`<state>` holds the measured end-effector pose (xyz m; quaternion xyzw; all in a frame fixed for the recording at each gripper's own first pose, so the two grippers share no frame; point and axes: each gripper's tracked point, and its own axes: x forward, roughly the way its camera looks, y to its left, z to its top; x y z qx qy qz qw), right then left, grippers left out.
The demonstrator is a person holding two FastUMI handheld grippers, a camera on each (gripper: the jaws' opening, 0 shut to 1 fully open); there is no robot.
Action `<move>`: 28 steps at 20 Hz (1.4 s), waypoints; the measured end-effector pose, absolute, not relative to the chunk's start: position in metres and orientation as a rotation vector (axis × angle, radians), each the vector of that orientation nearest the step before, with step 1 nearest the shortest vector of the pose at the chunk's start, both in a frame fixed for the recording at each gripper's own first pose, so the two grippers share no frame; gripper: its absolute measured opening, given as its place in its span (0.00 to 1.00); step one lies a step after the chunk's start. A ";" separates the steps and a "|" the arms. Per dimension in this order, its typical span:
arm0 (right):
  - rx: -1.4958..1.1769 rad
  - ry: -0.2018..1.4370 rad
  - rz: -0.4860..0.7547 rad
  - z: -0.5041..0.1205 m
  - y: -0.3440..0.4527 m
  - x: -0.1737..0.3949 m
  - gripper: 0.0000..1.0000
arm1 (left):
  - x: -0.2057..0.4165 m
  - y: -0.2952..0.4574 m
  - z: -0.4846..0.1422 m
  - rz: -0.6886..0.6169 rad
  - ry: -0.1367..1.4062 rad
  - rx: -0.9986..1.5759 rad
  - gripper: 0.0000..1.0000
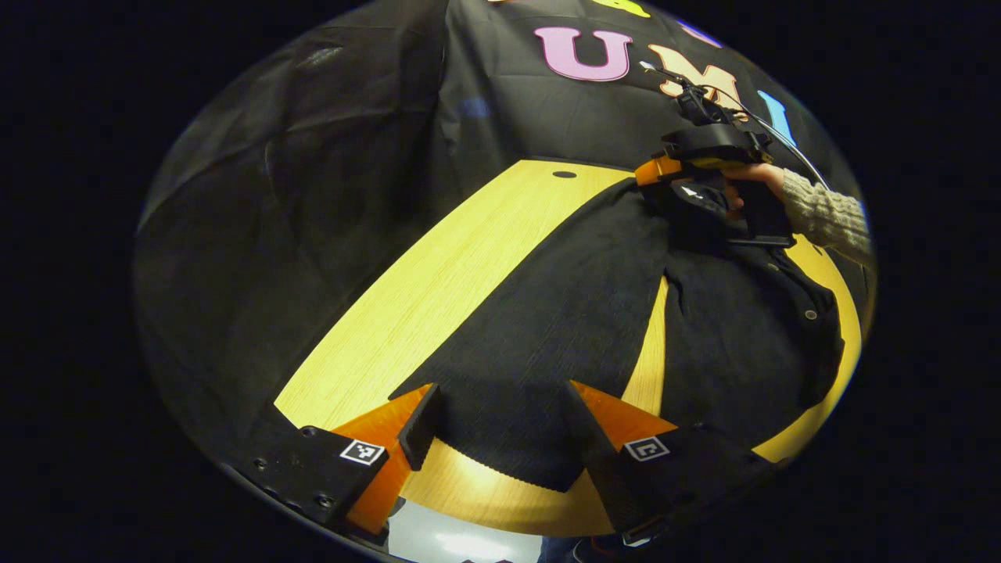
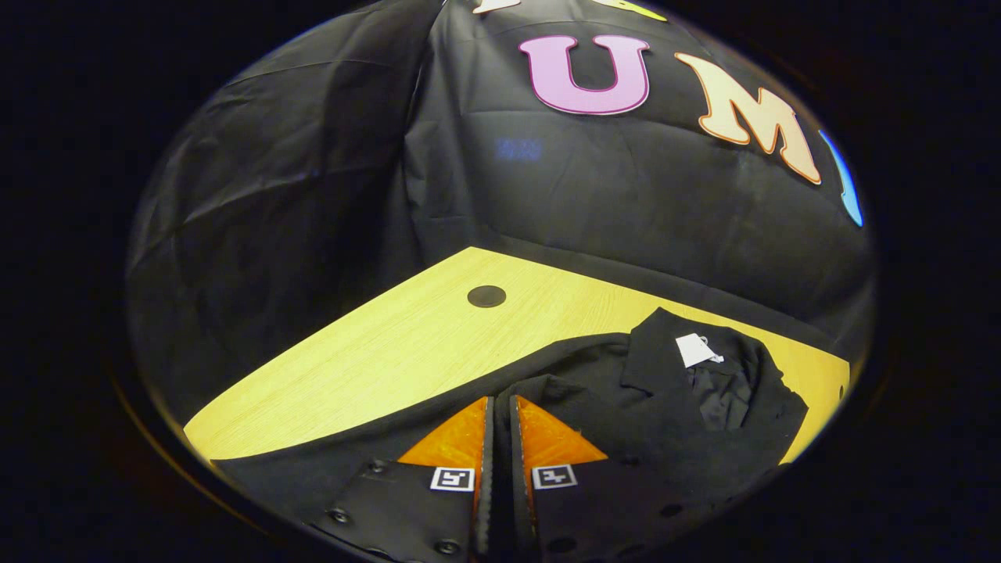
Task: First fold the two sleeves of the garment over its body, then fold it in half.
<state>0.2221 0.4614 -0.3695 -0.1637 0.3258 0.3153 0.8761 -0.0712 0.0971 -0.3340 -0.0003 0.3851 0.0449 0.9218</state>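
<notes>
A black long-sleeved garment (image 1: 743, 328) lies flat on the wooden table (image 1: 438, 289). One sleeve (image 1: 563, 313) runs from its shoulder down to my left gripper (image 1: 502, 391). That gripper is open, its fingers standing on either side of the cuff end. In the left gripper view, a hand holds my right gripper (image 1: 653, 168) at the far shoulder of the garment. In the right gripper view, my right gripper (image 2: 498, 403) is shut, with a raised fold of the garment (image 2: 594, 391) pinched at its tips. The collar with a white tag (image 2: 692, 349) lies just right of it.
Bare table (image 2: 407, 344) stretches to the left of the garment, with a round dark hole (image 2: 486, 296) near the back edge. Black cloth walls (image 2: 313, 195) stand close behind the table. A knitted sleeve (image 1: 829, 215) reaches in from the right.
</notes>
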 end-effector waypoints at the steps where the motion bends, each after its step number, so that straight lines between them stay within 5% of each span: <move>1: -0.332 0.697 0.673 -0.371 0.463 0.218 0.19 | -0.071 0.097 -0.334 0.094 0.794 -0.008 0.95; 7: -0.345 0.701 0.693 -0.367 0.474 0.203 0.99 | -0.074 0.099 -0.336 0.097 0.769 -0.018 0.96; 11: -0.316 0.670 0.712 -0.336 0.470 0.198 0.99 | -0.072 0.093 -0.333 0.069 0.763 -0.015 0.92; 13: -0.302 0.646 0.702 -0.309 0.460 0.197 0.99 | -0.069 0.086 -0.331 0.049 0.779 -0.017 0.82; 17: -0.253 0.509 0.669 -0.235 0.427 0.199 0.99 | -0.068 0.084 -0.331 0.057 0.775 -0.027 0.55; 18: -0.243 0.481 0.656 -0.215 0.414 0.199 0.99 | -0.067 0.088 -0.332 0.069 0.774 -0.031 0.39; 22: -0.204 0.396 0.597 -0.153 0.356 0.198 0.99 | -0.067 0.091 -0.329 0.066 0.767 -0.054 0.09; 28: -0.168 0.271 0.420 -0.086 0.244 0.180 0.98 | -0.064 0.087 -0.327 0.079 0.778 -0.142 0.00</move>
